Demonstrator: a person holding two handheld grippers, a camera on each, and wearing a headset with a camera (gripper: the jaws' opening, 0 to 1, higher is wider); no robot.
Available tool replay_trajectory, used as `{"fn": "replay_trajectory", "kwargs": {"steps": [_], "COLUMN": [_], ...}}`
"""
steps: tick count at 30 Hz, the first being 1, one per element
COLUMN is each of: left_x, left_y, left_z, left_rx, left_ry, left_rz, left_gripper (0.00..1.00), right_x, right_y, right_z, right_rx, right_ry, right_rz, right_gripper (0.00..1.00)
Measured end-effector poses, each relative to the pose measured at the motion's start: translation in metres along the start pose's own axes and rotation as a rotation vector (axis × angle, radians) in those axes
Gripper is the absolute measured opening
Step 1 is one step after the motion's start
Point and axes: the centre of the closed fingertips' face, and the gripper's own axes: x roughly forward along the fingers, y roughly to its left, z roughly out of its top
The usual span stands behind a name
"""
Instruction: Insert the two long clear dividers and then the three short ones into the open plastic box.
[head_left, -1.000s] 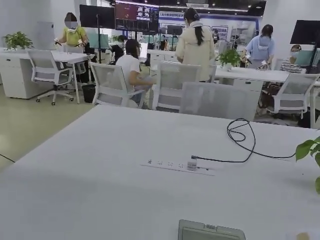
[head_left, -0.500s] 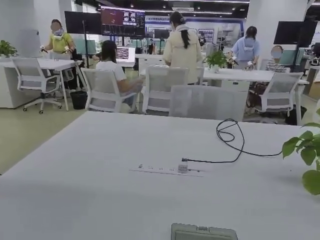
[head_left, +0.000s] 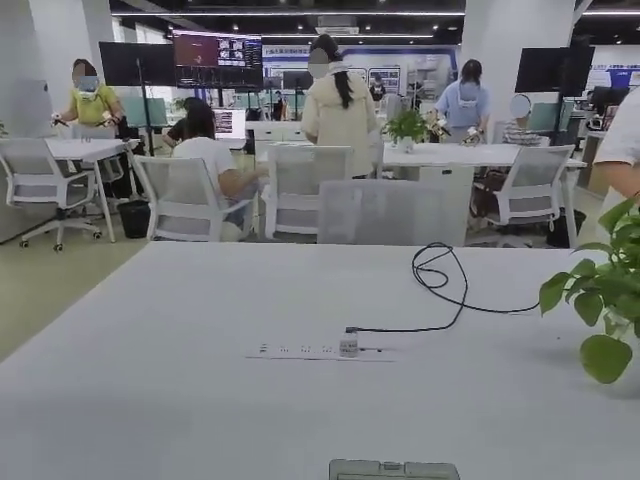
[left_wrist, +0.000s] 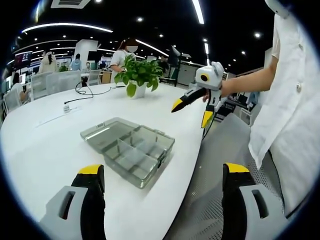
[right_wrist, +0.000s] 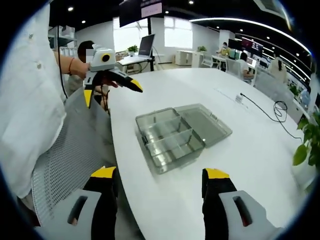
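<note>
Plastic box: open, lid laid flat, on white table close to its near edge; clear partitions visible in the tray half. Left gripper: jaws spread wide, empty, held off the table edge. Right gripper: jaws spread, empty, apart from the box. Potted plant: far right. Black cable: far centre.

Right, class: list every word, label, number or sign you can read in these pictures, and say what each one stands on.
Nothing here can be quoted as it reads.
Large dark wall screen: coloured content, too blurred to read.
Blue-and-white wall sign: writing too small to read.
Flat white socket strip: marks too small to read.
Open clear plastic box: no label seen.
</note>
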Motion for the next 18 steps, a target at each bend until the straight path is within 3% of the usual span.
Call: {"fn": "replay_trajectory", "kwargs": {"steps": [5, 18], "left_x": [0.001, 0.001], "left_y": [-0.001, 0.001], "left_z": [-0.002, -0.006], "left_rx": [-0.002, -0.012], "left_ry": [0.009, 0.021], "left_rz": [-0.002, 0.002], "left_gripper": [1.00, 1.00], "right_x": [-0.003, -0.005], "right_y": [0.004, 0.009], "right_z": [-0.007, -0.017], "right_rx": [0.023, 0.050], "right_ry": [-0.016, -0.024], "right_rz": [-0.005, -0.019], "right_gripper": [0.79, 0.85]}}
